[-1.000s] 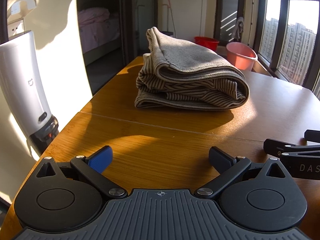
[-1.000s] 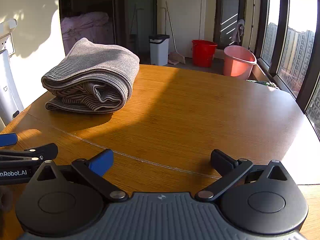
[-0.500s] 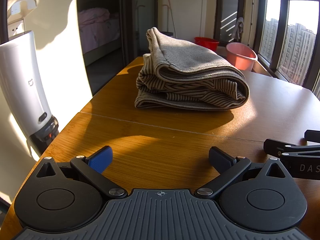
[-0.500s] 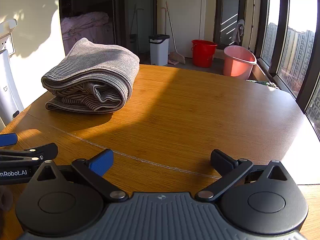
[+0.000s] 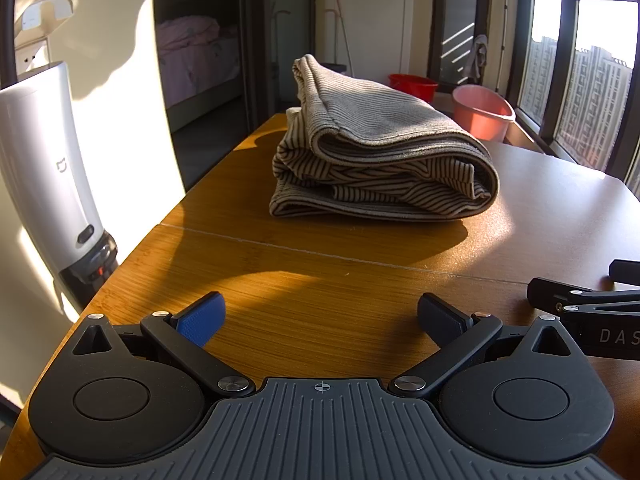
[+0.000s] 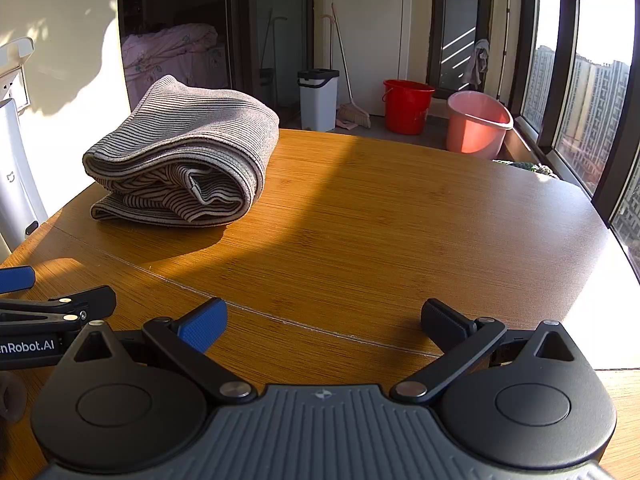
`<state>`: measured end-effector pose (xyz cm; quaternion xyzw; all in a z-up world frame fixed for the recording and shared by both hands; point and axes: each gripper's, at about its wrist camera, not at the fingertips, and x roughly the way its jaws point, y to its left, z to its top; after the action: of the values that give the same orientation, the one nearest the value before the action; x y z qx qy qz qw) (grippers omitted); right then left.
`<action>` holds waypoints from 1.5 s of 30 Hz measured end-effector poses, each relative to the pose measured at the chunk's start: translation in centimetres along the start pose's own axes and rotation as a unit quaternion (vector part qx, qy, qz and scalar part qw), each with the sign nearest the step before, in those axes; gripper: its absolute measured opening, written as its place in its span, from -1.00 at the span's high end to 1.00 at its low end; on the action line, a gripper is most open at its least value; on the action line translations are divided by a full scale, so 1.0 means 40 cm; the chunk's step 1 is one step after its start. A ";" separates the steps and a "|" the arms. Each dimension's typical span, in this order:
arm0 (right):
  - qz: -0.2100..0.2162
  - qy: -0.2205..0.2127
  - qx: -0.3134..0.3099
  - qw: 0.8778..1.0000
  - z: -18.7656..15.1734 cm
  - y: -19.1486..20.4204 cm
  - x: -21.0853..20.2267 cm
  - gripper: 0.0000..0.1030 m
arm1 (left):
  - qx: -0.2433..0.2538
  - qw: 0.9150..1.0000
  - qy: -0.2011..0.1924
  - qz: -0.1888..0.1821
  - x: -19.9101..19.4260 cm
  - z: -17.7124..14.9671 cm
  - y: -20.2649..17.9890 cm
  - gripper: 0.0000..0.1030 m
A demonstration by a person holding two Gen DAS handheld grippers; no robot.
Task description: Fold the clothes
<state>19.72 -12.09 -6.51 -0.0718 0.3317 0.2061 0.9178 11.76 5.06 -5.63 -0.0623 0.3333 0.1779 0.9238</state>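
A striped beige and dark garment (image 5: 380, 152) lies folded in a thick bundle on the wooden table (image 5: 320, 280); the right wrist view shows the garment (image 6: 184, 160) at the table's far left. My left gripper (image 5: 320, 316) rests low over the table's near edge, well short of the garment, open with nothing between its fingers. My right gripper (image 6: 322, 320) sits beside it to the right, also open and empty. Each gripper appears at the edge of the other's view: the right gripper (image 5: 580, 300) and the left gripper (image 6: 56, 300).
A white upright appliance (image 5: 44, 176) stands off the table's left edge. On the floor beyond the table are a red bucket (image 6: 406, 106), a pink tub (image 6: 478, 126), a white bin (image 6: 318, 98) and a broom (image 6: 352, 112). Windows (image 6: 592, 92) line the right side.
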 end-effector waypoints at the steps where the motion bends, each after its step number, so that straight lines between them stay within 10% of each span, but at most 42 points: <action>1: 0.000 0.000 0.000 1.000 0.000 0.000 0.000 -1.00 | 0.000 1.000 0.000 0.000 0.000 0.000 0.000 -1.00; 45: 0.000 0.000 0.000 1.000 0.001 0.001 -0.001 -1.00 | -0.007 1.000 0.000 0.009 0.010 0.010 -0.002 -1.00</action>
<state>19.70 -12.07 -6.47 -0.0722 0.3319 0.2058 0.9177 12.34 5.18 -5.58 -0.0660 0.3329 0.1888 0.9215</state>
